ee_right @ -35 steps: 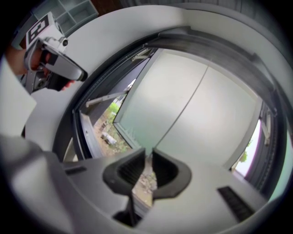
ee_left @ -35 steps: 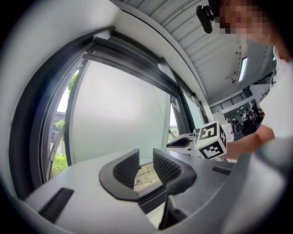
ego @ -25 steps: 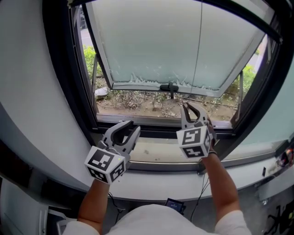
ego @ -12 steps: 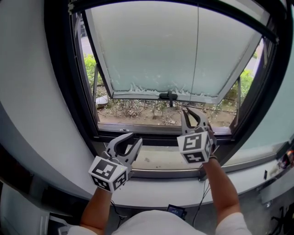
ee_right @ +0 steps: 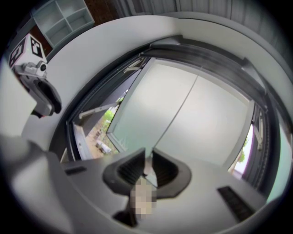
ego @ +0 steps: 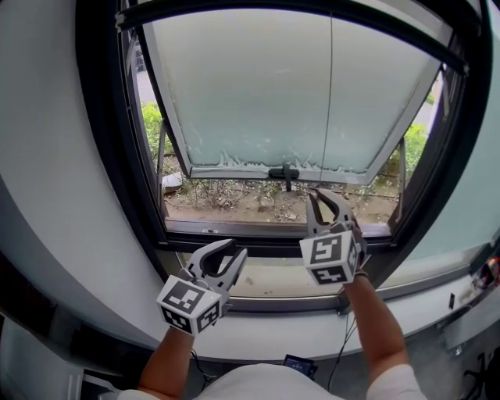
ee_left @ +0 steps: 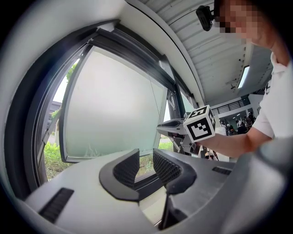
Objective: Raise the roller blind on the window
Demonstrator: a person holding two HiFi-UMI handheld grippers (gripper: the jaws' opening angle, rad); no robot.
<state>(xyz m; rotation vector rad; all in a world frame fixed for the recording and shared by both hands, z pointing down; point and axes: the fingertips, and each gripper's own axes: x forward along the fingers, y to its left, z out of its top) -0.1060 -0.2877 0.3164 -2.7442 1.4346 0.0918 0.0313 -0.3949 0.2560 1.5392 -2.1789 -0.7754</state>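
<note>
A pale grey wall [ego: 55,156] curves down the left, meeting a dark window frame [ego: 109,156] and a grey sill [ego: 266,277] below it. A frosted pane [ego: 250,94] is pushed outward at the bottom, its black handle [ego: 285,172] on the lower edge. Under it lie bare ground [ego: 234,195] and green bushes [ego: 152,117].

The left gripper [ego: 233,250] hovers over the sill, apart from the window. Its jaws are spread, with only the window showing through the gap. Further right, the right gripper [ego: 322,195] is raised in front of the pane's lower edge. Its jaws are pressed together on the thin cord [ego: 330,94], which runs straight up the pane. The roller blind [ego: 258,9] seems to be the dark bar along the very top of the opening; I cannot tell more of it.

The only print is the black-and-white square markers on the two cubes [ego: 191,301].

The left gripper view alone shows a ribbed ceiling [ee_left: 215,50], a strip light [ee_left: 243,77] and the person's white sleeve [ee_left: 274,114]. The right gripper view alone shows a pale shelf unit [ee_right: 64,18] behind the left gripper, and it shows the cord passing between its own jaws
</note>
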